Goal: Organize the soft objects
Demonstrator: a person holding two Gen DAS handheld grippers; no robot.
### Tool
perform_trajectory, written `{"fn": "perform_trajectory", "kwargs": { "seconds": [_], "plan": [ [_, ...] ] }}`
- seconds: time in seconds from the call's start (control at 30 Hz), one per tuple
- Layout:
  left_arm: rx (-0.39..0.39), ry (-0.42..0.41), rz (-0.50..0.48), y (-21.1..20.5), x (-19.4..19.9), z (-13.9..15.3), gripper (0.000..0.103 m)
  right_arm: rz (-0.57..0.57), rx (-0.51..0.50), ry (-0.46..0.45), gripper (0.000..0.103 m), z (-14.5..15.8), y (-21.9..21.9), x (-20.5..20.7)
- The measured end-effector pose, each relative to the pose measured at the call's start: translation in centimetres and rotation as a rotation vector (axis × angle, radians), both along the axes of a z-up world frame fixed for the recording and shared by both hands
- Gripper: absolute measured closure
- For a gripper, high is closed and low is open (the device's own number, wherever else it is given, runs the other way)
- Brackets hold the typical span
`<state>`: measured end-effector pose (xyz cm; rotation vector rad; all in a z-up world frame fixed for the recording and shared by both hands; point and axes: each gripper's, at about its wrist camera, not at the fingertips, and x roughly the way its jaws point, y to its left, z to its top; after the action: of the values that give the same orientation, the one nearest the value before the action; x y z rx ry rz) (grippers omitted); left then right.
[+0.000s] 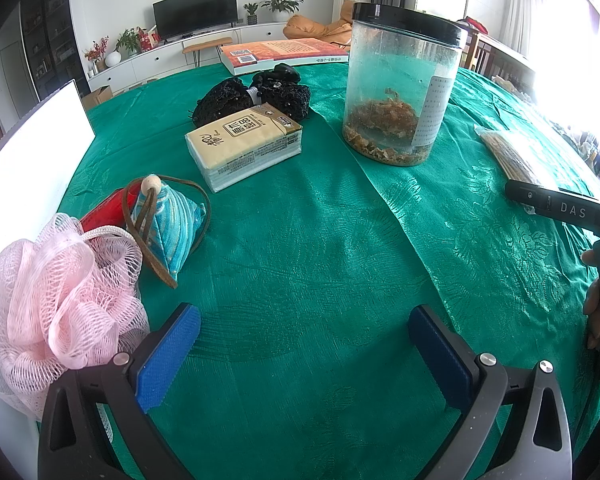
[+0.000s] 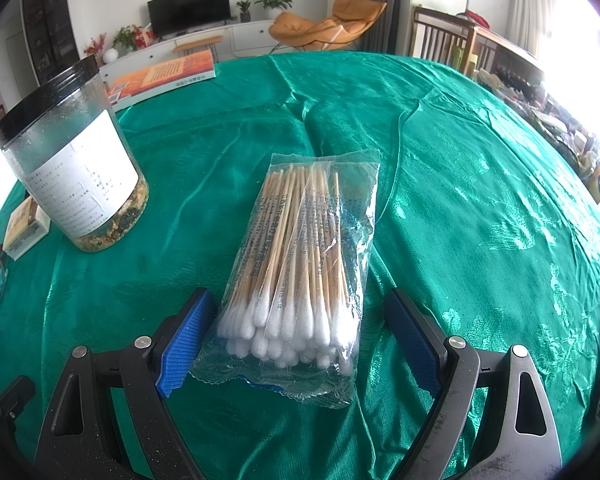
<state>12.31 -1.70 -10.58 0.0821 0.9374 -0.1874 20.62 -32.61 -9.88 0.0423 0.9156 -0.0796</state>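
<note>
On the green tablecloth [image 2: 440, 184], the right gripper [image 2: 300, 338] stands wide, its blue pads flanking the near end of a cotton swab packet [image 2: 300, 264] without touching it. The left gripper [image 1: 304, 344] is wide and empty over bare cloth; a pink bath pouf [image 1: 56, 304] lies beside its left pad, a tissue pack [image 1: 244, 146] and clear jar [image 1: 400, 88] farther off
</note>
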Motion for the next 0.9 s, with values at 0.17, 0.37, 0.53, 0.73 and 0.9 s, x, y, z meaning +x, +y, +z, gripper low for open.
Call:
{"fn": "perform_trajectory", "kwargs": {
  "seconds": [0.17, 0.37, 0.53, 0.73, 0.9],
  "plan": [
    [0.0, 0.0, 0.0, 0.0, 0.0, 0.0, 0.0, 0.0, 0.0, 0.0, 0.014, 0.0, -0.1, 0.0],
    [0.0, 0.0, 0.0, 0.0, 0.0, 0.0, 0.0, 0.0, 0.001, 0.0, 0.014, 0.0, -0.1, 0.0],
    [0.0, 0.0, 0.0, 0.0, 0.0, 0.0, 0.0, 0.001, 0.001, 0.0, 0.014, 0.0, -0.1, 0.0],
    [0.003, 0.001, 0.001, 0.0, -0.3, 0.1, 0.0, 0.001, 0.001, 0.0, 0.014, 0.0, -0.2, 0.1],
    [0.009, 0.042, -0.03, 0.3, -2.8, 0.3, 0.0, 0.001, 0.001, 0.0, 0.014, 0.0, -0.2, 0.1]
  ]
}}
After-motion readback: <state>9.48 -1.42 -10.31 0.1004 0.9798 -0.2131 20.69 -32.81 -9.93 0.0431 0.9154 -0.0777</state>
